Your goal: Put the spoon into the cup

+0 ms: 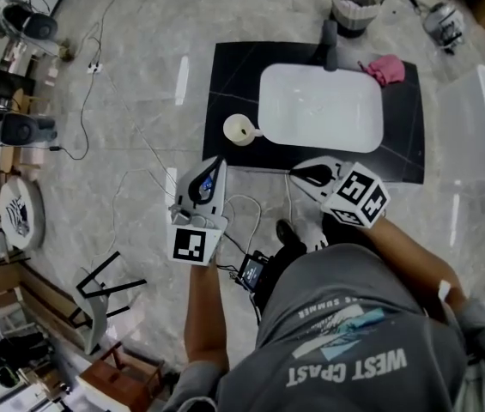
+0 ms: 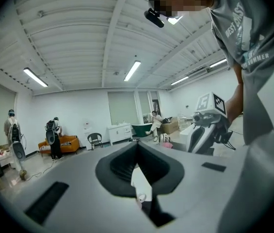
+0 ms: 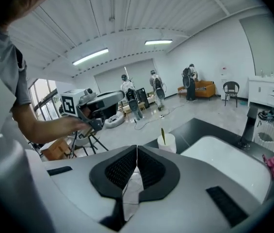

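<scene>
Black worktop (image 1: 233,75) fills the upper middle of my head view, with a white rectangular basin (image 1: 319,106) set into it. The cup (image 1: 240,129) stands on the bare black surface just beside the basin's left edge. It is white and upright. In the right gripper view the cup (image 3: 167,143) sits near the centre of the frame, and the spoon (image 3: 163,134) stands inside it, its dark slim handle poking up past the rim and leaning slightly.

I see the left hand-held gripper (image 1: 215,160) in the lower middle of the head view, below the cup and clear of the worktop's near edge. Its own view shows the two dark ribbed pads pressed together along one thin seam, gripping no object. The right hand-held gripper (image 1: 297,175) is to the right of it, below the basin's lower edge. Its pads are likewise closed face to face, with only the seam between them. Neither one touches the cup or the spoon; both are over the grey marbled floor (image 1: 139,101) in front of the worktop.

A pink cloth (image 1: 385,69) lies crumpled at the basin's upper right corner. A dark faucet (image 1: 330,48) rises at the middle of the basin's far edge. Beyond it, at the top of the frame, stands a white ribbed bin (image 1: 354,5).
</scene>
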A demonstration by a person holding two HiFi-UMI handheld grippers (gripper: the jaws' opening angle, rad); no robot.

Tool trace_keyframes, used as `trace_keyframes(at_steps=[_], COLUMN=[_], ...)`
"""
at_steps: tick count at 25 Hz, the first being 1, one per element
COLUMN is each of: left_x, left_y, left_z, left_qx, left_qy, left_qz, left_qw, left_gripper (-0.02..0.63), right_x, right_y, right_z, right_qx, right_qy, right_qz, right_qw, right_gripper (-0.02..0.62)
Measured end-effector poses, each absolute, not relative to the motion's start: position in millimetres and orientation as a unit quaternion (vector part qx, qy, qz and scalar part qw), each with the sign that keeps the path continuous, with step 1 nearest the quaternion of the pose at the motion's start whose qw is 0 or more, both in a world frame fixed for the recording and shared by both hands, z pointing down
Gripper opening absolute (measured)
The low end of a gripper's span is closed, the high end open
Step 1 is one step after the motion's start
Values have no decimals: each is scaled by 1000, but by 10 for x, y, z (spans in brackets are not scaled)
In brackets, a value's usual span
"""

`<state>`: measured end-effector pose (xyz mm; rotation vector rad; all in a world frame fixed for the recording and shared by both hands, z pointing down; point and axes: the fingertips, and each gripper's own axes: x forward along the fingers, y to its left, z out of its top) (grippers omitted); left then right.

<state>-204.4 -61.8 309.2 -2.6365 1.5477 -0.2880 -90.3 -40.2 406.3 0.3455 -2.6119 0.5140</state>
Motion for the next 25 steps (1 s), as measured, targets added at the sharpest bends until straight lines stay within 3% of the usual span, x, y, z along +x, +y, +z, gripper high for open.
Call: trace_keyframes(at_steps=[10, 15, 25], left_x=[-1824, -1700, -1512], left_y=[-291, -146, 241], left_z=[2711, 2648, 2582], left_qx=[-881, -890, -906], left_qy=[459, 429, 400], left_qz=[-102, -135, -120], left_qw=[44, 73, 65], left_gripper=[2, 2, 2], right_x=[-976, -999, -952], right_y=[-408, -332, -102], right_z=[3015, 2769, 2564], right_qx=[138, 140, 136], right_qy=[-977, -979, -981], right_qz=[29, 6, -12], right_qw=[158, 145, 141], right_gripper=[31, 31, 31])
